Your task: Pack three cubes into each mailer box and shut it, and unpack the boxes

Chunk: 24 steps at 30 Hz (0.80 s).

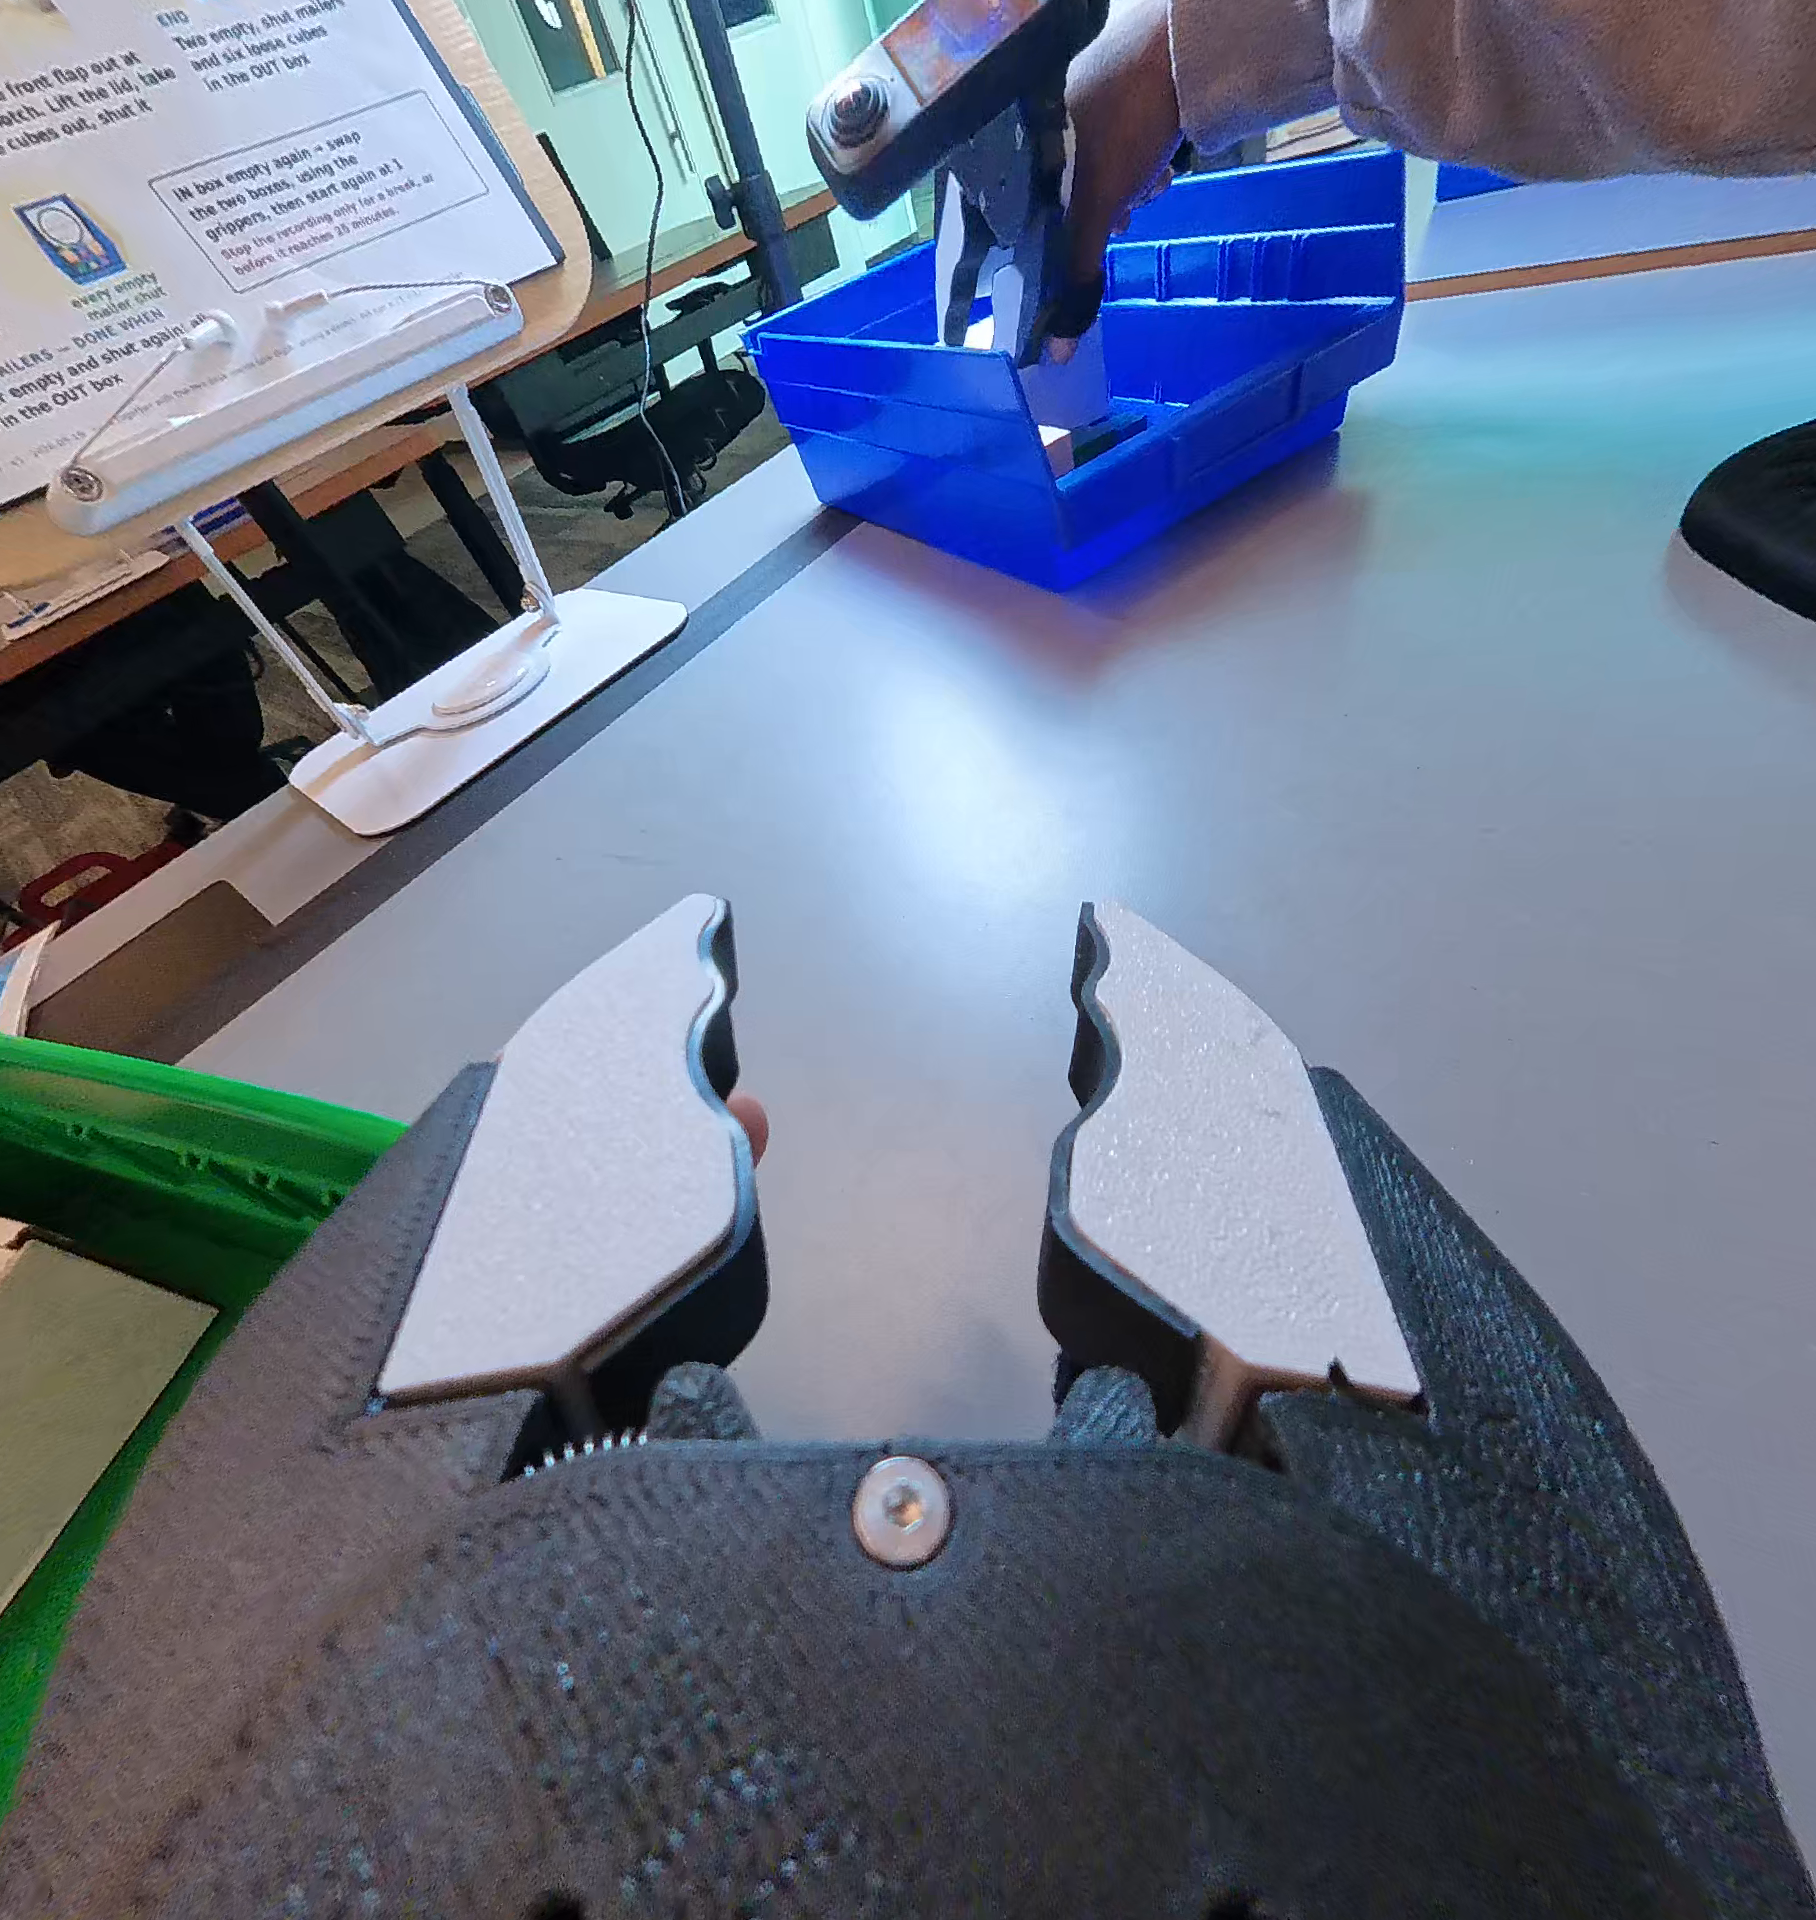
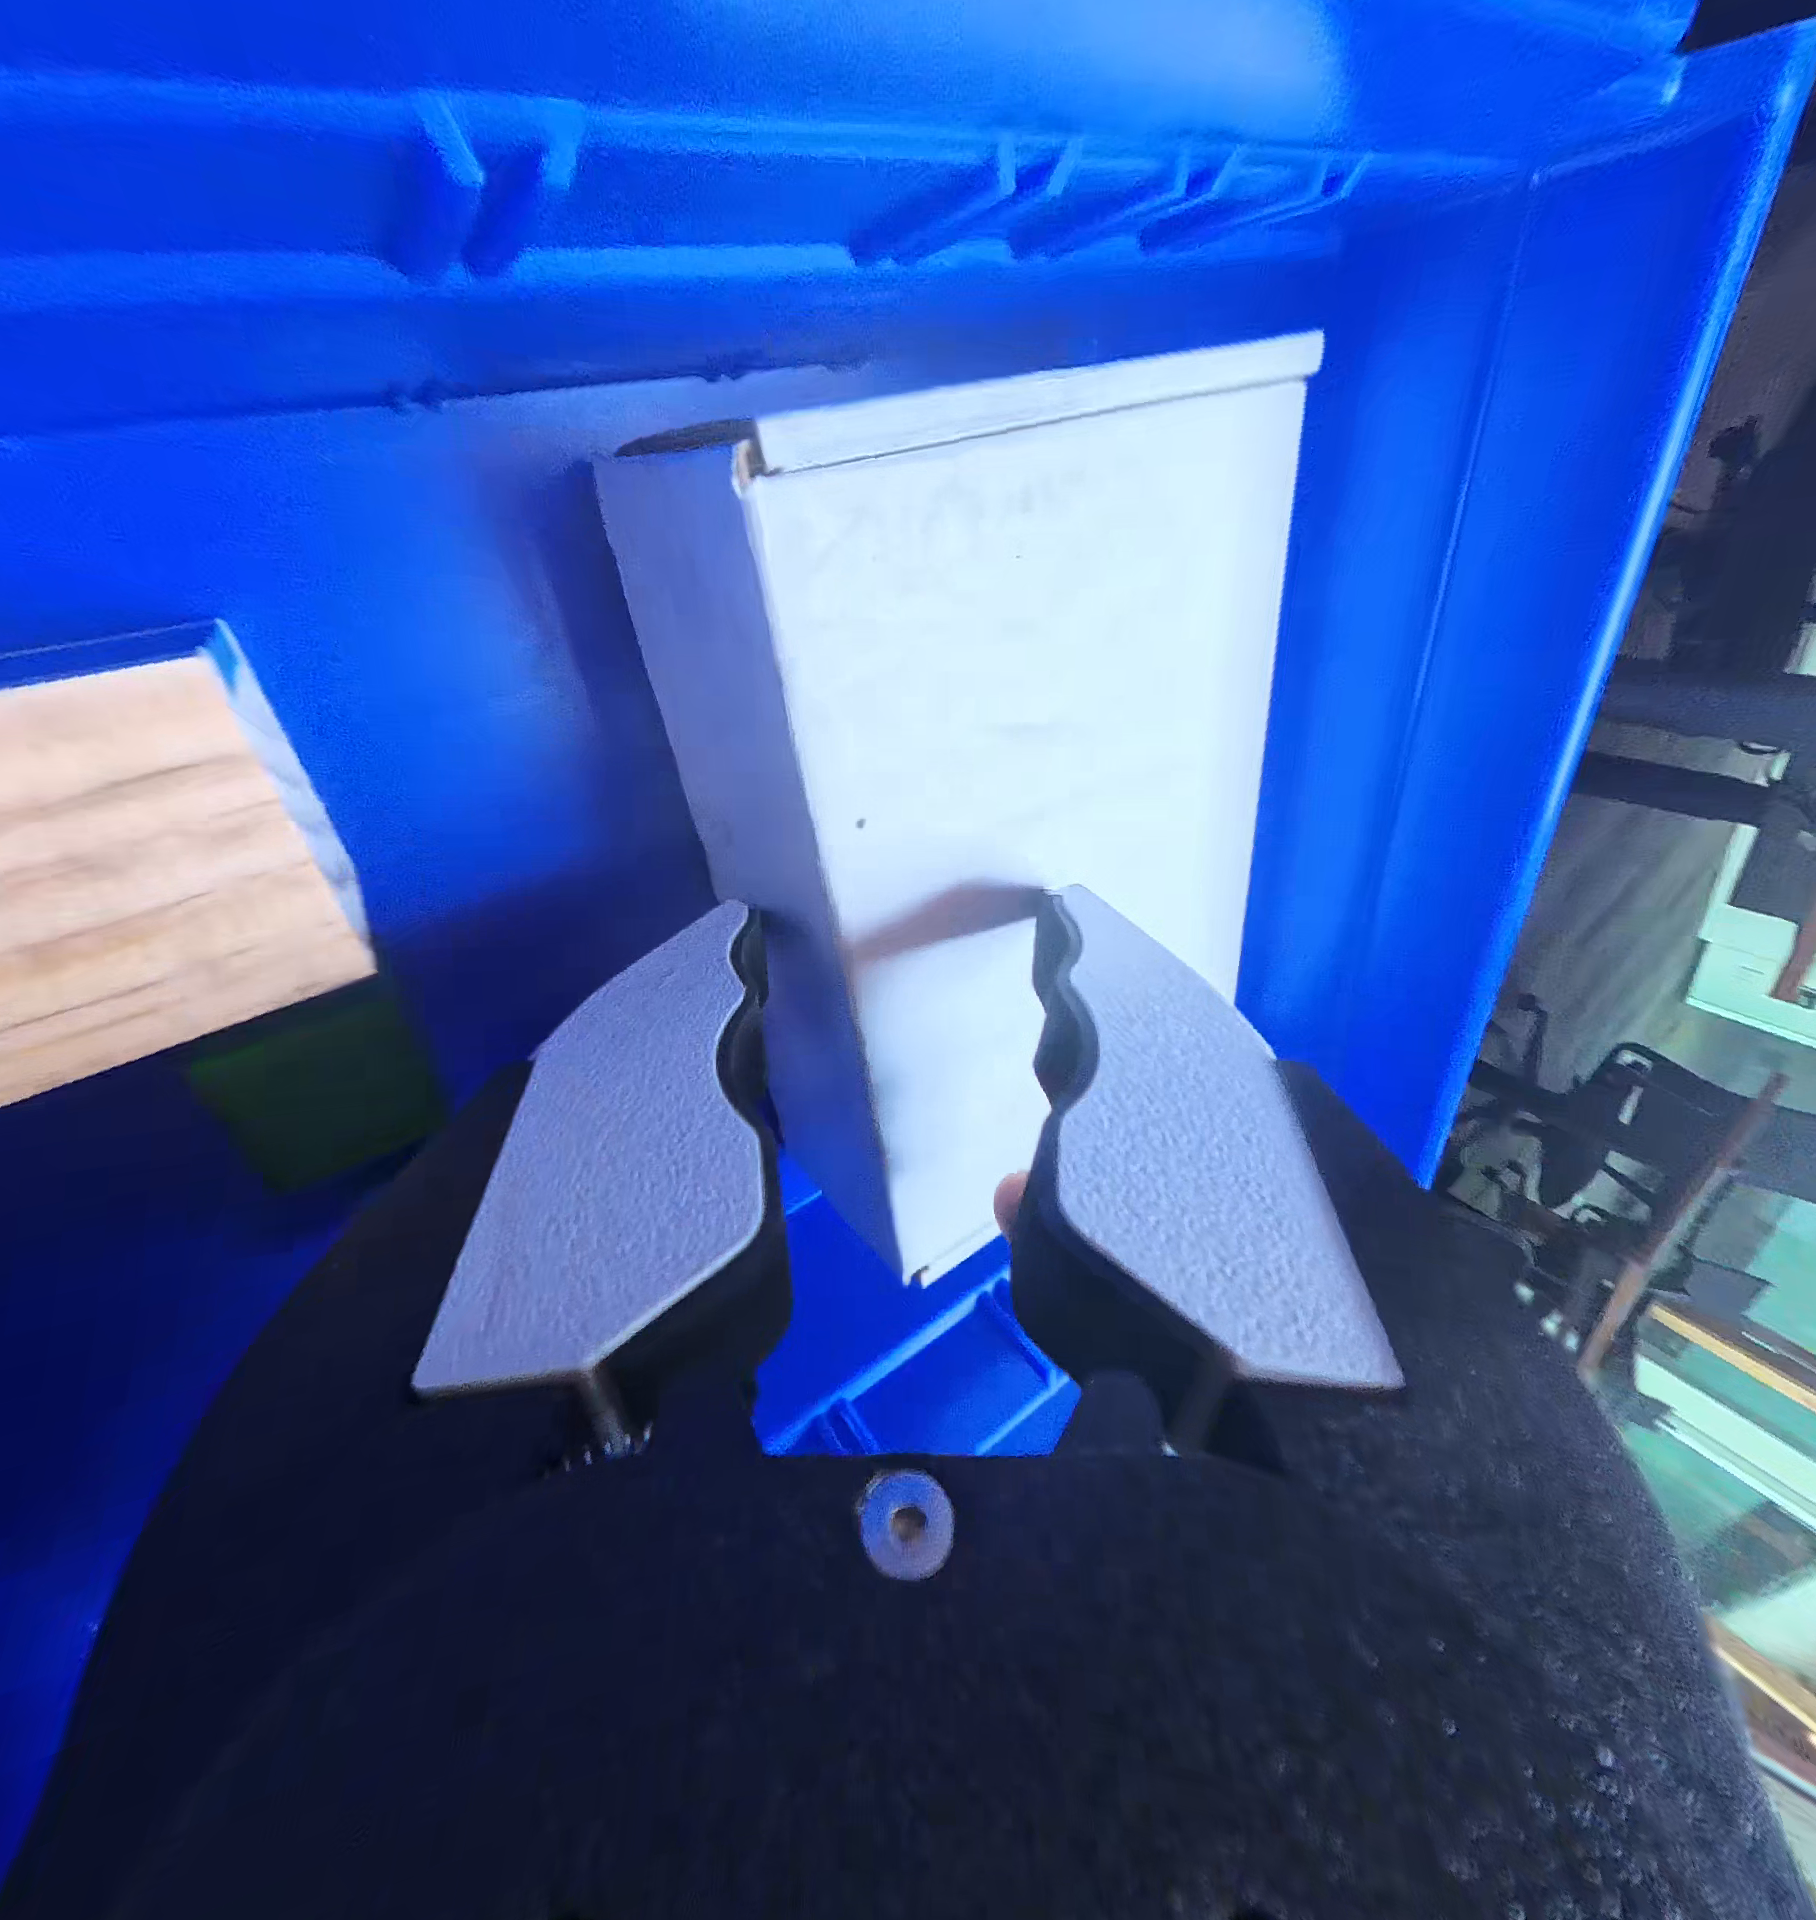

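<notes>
Two grippers: right gripper (image 2: 899, 914) clamps the stiff, probably light mailer box (image 2: 1029, 665) edgewise inside the blue bin (image 2: 260, 312); left gripper (image 1: 904, 914) gapes empty, well apart from that bin.

Blue bin (image 1: 987, 488) on grey tabletop (image 1: 1195, 790). White mailer box (image 2: 1029, 665) inside bin. Wood-grain cube (image 2: 125, 862) atop dark green cube (image 2: 312, 1101). Green bin (image 1: 104, 1153) at left. Tongs (image 1: 904, 1039): black textured body, pale grey speckled pads (image 1: 582, 1164). White stand (image 1: 488, 707), black pad (image 1: 1787, 520).
</notes>
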Tool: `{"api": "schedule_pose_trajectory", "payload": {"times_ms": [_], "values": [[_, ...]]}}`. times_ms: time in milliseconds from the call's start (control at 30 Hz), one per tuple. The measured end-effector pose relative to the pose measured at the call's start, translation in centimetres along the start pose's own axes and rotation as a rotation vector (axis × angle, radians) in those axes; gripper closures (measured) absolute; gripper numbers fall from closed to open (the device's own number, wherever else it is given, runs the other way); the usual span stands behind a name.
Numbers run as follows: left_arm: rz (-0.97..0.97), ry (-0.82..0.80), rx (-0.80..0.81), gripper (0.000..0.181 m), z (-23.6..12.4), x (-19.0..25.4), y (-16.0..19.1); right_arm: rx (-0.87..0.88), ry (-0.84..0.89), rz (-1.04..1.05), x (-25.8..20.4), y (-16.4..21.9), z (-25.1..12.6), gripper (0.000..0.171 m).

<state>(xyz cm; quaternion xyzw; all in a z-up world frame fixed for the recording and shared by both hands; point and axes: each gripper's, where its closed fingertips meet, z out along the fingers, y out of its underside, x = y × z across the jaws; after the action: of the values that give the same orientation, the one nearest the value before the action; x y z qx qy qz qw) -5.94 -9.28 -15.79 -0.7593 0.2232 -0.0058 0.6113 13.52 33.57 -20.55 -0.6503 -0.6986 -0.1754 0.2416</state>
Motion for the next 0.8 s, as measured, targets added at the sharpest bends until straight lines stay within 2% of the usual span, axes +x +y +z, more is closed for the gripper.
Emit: {"api": "schedule_pose_trajectory", "payload": {"times_ms": [67,133,200,300,400,467,567,667,800], "values": [[-0.002,-0.002,0.002,0.119,0.0,-0.1,-0.1,-0.012,0.054,-0.005,0.3,0.1,0.1,0.124],[-0.012,-0.006,0.009,0.119,-0.2,-0.3,-0.3,0.0,0.114,0.01,0.6,-0.1,-0.6,0.119],[-0.022,-0.024,0.017,0.118,-0.5,-1.1,-0.7,0.079,0.121,0.076,0.2,-1.2,-2.5,0.116],[-0.018,-0.093,0.019,0.12,-1.7,-3.7,-1.5,0.308,0.123,0.199,-1.1,-3.8,-7.6,0.117],[0.008,-0.164,-0.027,0.121,-4.1,-7.8,-2.7,0.545,0.049,0.263,-4.9,-6.1,-13.6,0.12],[0.015,-0.174,-0.141,0.115,-5.7,-11.1,-2.5,0.644,-0.015,0.251,-8.6,-6.7,-16.6,0.121],[0.049,-0.196,-0.365,0.108,-7.5,-17.4,-0.5,0.713,-0.136,0.229,-14.4,-6.9,-18.9,0.117],[0.046,-0.112,-0.637,0.094,-7.9,-22.1,3.8,0.773,-0.263,0.237,-19.2,-7.4,-20.0,0.114],[0.048,0.01,-0.944,0.08,-7.9,-26.0,9.6,0.842,-0.379,0.274,-22.9,-8.0,-20.4,0.112]]}}
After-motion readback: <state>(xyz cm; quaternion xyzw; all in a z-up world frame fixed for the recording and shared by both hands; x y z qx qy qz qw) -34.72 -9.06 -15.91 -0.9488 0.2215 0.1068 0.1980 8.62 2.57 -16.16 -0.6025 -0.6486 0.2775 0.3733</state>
